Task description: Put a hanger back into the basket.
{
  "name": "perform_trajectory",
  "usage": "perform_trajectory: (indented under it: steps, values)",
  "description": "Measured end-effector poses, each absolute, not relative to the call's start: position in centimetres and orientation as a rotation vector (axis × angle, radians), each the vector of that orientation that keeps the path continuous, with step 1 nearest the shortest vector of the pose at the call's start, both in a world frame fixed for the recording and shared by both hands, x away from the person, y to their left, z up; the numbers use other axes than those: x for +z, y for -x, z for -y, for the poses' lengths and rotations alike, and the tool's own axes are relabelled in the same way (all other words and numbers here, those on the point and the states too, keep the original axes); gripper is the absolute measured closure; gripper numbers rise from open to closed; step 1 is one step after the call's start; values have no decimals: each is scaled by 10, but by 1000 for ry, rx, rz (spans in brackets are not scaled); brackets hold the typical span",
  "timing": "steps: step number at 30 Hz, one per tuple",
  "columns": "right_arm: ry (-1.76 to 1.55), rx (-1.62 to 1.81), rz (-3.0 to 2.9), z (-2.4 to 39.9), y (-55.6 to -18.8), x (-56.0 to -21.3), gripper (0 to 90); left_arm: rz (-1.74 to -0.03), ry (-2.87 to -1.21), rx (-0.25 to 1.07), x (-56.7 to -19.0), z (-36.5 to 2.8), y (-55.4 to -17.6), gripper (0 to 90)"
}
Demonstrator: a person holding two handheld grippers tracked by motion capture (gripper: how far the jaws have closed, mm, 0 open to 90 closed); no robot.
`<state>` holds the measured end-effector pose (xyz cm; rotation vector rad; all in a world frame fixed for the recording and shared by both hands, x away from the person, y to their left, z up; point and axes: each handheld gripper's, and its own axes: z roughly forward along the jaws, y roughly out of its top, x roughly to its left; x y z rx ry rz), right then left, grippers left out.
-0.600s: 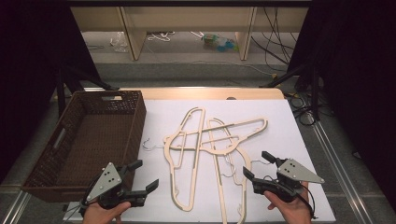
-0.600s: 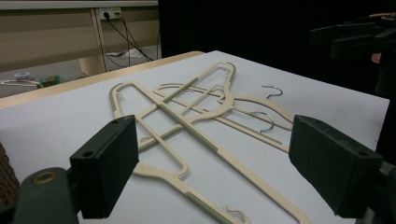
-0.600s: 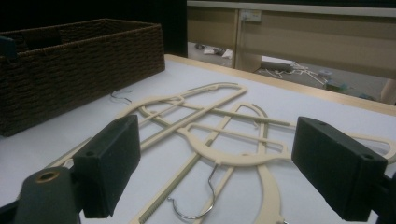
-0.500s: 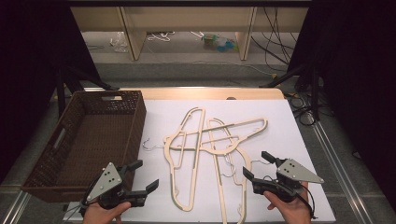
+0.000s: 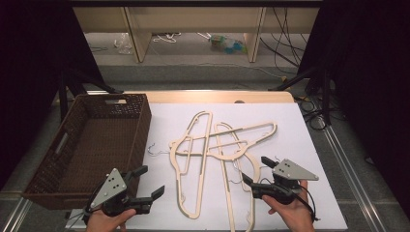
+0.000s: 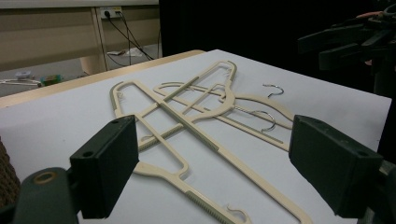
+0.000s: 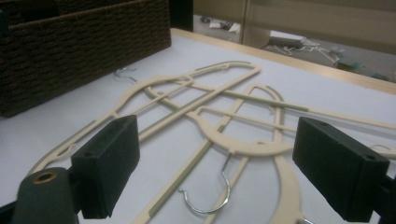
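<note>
While nothing is really shifting between the earlier shots and now, we're holding both grippers low at the near edge of the table, so the job isn't underway yet. Our left gripper [image 5: 148,184] is sitting spread wide, pinching nothing, and the right gripper [image 5: 257,170] is doing the same. We're eyeing the hangers [image 5: 212,154], lying tangled on the white sheet [image 5: 300,145] between us. Just left of them, the basket [image 5: 140,121] is sitting empty.
</note>
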<state>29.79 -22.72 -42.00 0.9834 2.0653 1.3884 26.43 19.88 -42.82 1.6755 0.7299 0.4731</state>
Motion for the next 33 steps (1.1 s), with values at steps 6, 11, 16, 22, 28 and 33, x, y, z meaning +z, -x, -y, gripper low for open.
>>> perform_trajectory:
  steps: [6,11,16,22,28,33]
  values:
    - [-983,1316,-2188,204,-309,-418,158,-744,-1669,469,-429,-198,-264,160]
    - [-998,1234,-2327,176,-326,-423,180,-740,-1675,474,-429,-199,-265,160]
    - [-1011,1139,-2394,154,-340,-424,181,-743,-1673,472,-429,-199,-264,160]
    - [-999,1039,-2465,124,-356,-430,181,-738,-1674,474,-429,-199,-265,160]
    - [-1052,927,-2543,96,-373,-442,181,-736,-1680,474,-428,-200,-264,161]
    - [-1047,884,-2558,85,-383,-450,185,-729,-1670,471,-429,-200,-265,161]
